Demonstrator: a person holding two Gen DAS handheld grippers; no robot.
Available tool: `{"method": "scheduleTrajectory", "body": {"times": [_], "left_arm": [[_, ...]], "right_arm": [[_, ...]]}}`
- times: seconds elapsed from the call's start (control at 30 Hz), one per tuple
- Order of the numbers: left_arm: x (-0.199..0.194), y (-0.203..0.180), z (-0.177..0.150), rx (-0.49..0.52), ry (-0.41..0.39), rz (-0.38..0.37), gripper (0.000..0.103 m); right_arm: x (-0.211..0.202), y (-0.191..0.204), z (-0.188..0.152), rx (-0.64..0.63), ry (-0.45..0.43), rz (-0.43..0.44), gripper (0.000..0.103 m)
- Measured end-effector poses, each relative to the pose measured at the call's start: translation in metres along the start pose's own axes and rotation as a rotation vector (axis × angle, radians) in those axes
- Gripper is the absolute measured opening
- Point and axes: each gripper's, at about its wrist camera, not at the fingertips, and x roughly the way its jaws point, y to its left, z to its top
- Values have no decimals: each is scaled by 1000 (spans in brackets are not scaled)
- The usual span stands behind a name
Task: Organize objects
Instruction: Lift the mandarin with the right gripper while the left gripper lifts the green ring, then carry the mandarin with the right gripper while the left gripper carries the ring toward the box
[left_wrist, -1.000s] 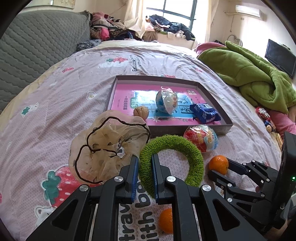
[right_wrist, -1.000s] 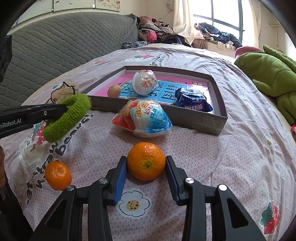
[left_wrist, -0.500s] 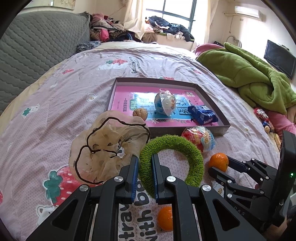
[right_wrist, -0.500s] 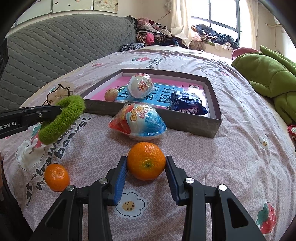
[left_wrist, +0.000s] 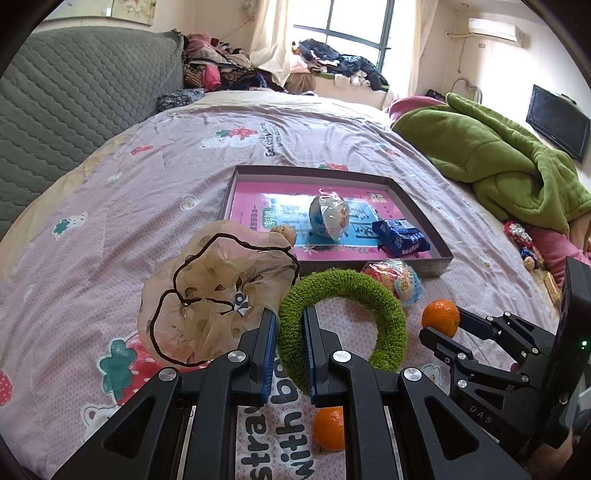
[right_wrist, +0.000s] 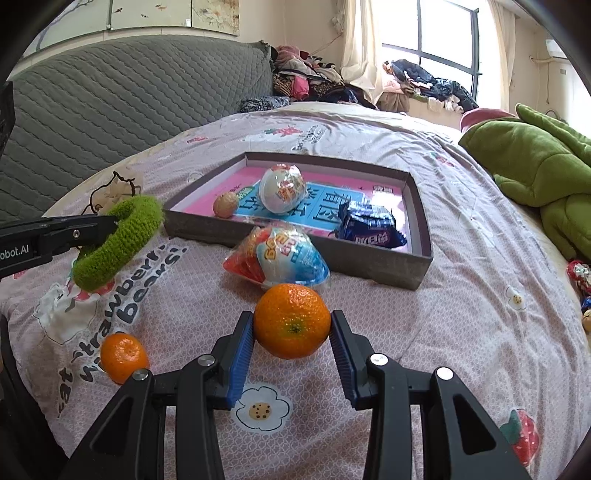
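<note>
My left gripper (left_wrist: 290, 325) is shut on a fuzzy green scrunchie (left_wrist: 384, 302), held just above the bedspread; in the right wrist view the same green scrunchie (right_wrist: 122, 240) hangs from the left gripper (right_wrist: 110, 225). My right gripper (right_wrist: 291, 328) is shut on an orange tangerine (right_wrist: 291, 321), lifted off the bed; the left wrist view shows that tangerine (left_wrist: 440, 318) in the right gripper (left_wrist: 441, 326). A grey tray (right_wrist: 391, 264) holds a wrapped egg toy (right_wrist: 282, 188), a walnut (right_wrist: 225, 204) and a blue snack packet (right_wrist: 371, 227).
A second tangerine (right_wrist: 123, 356) lies on the bedspread at front left. A colourful wrapped egg toy (right_wrist: 280, 260) sits against the tray's front wall. A sheer beige scrunchie (left_wrist: 214, 299) lies left of the green one. Green blanket (left_wrist: 498, 158) at right, grey headboard (right_wrist: 110, 103) at left.
Both grippers have risen slightly with what they hold; the tray and the bedspread sit a little lower and farther in both views. Neither grip has changed.
</note>
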Motion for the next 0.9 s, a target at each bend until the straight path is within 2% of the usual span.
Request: {"method": "scheduleTrajectory", "body": {"times": [0.9], "left_arm": [[-23, -8, 5, 12, -62, -16, 14]], "right_arm": [[-39, -8, 28, -2, -129, -1, 41]]}}
